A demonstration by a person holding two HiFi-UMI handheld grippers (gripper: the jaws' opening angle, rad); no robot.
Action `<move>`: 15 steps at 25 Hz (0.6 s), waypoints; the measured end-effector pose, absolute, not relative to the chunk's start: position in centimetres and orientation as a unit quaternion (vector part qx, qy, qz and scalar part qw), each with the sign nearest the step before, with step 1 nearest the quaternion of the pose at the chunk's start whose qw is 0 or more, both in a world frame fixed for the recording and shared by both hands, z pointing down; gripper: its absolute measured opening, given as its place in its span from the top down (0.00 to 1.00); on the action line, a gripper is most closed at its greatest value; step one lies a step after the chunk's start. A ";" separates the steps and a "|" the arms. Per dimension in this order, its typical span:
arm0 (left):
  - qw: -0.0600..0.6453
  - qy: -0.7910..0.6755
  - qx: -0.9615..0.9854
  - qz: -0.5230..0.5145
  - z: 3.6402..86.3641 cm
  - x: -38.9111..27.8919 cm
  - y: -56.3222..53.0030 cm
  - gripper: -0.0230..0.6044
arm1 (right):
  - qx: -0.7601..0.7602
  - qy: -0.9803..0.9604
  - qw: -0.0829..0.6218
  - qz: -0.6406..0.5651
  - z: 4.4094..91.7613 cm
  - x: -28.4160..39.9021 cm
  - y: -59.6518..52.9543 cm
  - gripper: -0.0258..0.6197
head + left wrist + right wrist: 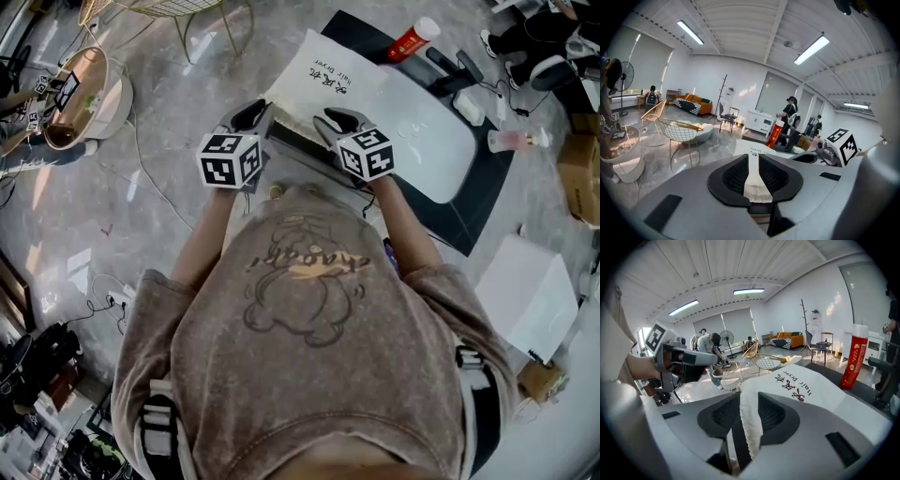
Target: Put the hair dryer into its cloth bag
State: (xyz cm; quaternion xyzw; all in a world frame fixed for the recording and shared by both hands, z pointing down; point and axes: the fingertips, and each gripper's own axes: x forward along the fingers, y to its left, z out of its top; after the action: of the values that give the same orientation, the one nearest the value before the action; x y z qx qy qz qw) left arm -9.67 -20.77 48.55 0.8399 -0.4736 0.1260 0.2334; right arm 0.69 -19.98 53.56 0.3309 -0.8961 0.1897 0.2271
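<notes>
The left gripper (pixel 753 160) is drawn in narrow on the near edge of the bag (pixel 323 80). A thin strip of white cloth runs straight up between its jaws, pressed from both sides.

From that edge the bag stretches away from the person across the white table (pixel 436 141). Its printed face is up (the lettering says "hair dryer") and its long axis points ahead. The end nearest both grippers therefore looks to be the mouth, lifted a little off the table. A dark band (pixel 298 141) shows under the raised edge, between the two grippers. I cannot tell whether it is the shadow of the opening or part of the dryer. No view shows the dryer plainly, so it may already be inside the bag.

The right gripper (pixel 749 401) has the same edge between its jaws, but they stand wider. The cloth lies against one jaw with a dark gap on its other side, so I judge it loose there, not pinched.

Further right on the table, well clear of the bag, lies a red can (pixel 412 39).

Both grippers sit side by side, equally near the edge. Only the left one has a firm hold, so I judge any further pull on the mouth would come from that side.
</notes>
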 end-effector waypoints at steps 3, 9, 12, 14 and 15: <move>0.221 -0.467 0.849 0.112 46.6 -9.2 -21.1 0.83 | 0.341 -0.903 0.193 0.176 50.4 1.1 -19.9 0.77; 0.183 -0.458 0.865 0.089 42.5 -8.5 -21.1 0.83 | 0.383 -0.905 0.123 0.139 44.0 2.9 -20.0 0.77; 0.158 -0.462 0.869 0.079 41.0 -8.8 -20.7 0.83 | 0.411 -0.900 0.093 0.111 41.7 4.3 -19.6 0.77; 0.142 -0.468 0.870 0.068 40.4 -9.3 -20.3 0.83 | 0.429 -0.895 0.081 0.093 40.9 5.2 -19.1 0.78; 0.135 -0.472 0.869 0.063 40.3 -9.6 -20.0 0.83 | 0.437 -0.892 0.076 0.088 40.8 5.6 -18.9 0.80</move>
State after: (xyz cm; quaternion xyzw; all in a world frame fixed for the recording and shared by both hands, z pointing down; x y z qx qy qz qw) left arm -9.56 -20.05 40.29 0.8692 -0.4716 0.0626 0.1346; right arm 5.63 -18.89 40.83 0.4374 -0.8917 0.0884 0.0762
